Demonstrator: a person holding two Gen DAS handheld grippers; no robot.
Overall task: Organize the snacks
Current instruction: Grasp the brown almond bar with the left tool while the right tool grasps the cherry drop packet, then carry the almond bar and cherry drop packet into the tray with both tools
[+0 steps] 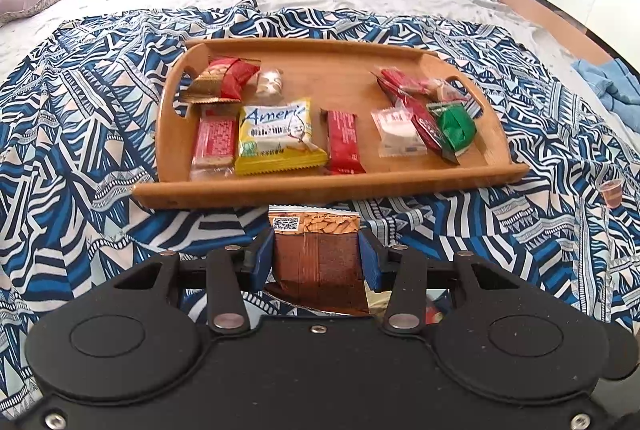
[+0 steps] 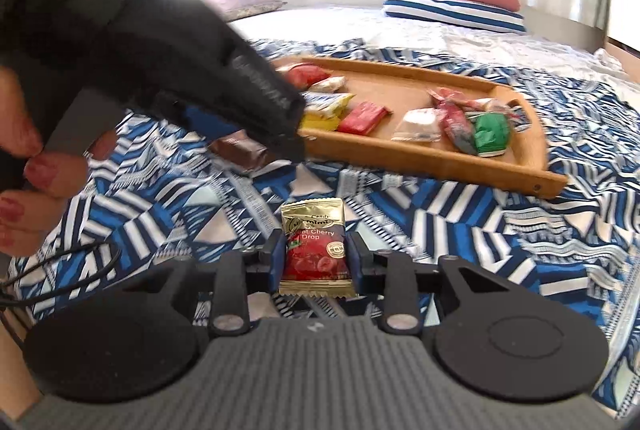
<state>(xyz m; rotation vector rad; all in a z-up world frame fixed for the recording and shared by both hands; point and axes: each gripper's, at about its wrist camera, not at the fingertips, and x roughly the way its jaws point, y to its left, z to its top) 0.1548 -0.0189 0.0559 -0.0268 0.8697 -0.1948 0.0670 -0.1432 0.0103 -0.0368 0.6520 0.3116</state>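
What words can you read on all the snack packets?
"Americ": yellow packet on the wooden tray; its smaller print is unreadable.
"Candy", "Cherry Drop": gold and red candy packet in the right gripper.
Brown almond packet in the left gripper: only a QR code, print too small.
Other wrappers: too blurred.

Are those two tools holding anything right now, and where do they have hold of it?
Left tool: brown almond packet, gripped by its sides. Right tool: cherry candy packet, by its sides.
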